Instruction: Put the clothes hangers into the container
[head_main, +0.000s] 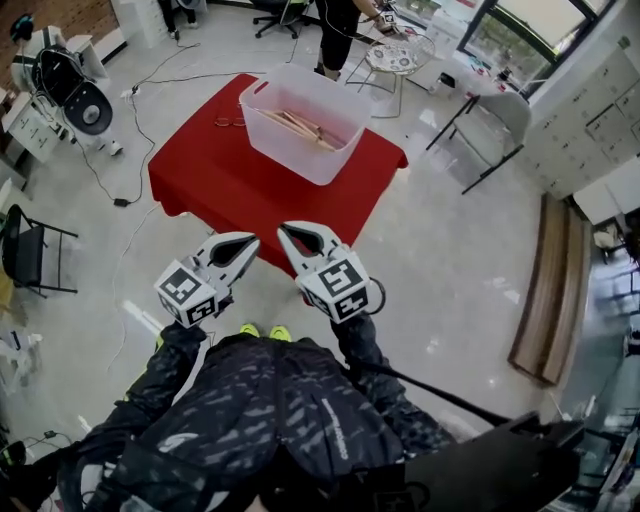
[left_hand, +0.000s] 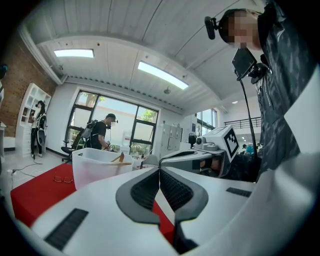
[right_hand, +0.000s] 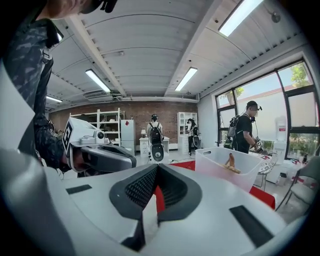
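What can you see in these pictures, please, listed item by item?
table: one, red cloth, middle of the floor
container: one, clear white, on the table's far side
hangers: several, wooden, inside the container
small item: one, dark, on the table left of the container; too small to identify
folding chair: one, black, far left
grey chair: one, right of the table
bench: one, wooden, far right
bystander: one, dark clothes, beyond the table
left gripper: one, white, shut, empty
right gripper: one, white, shut, empty, beside it
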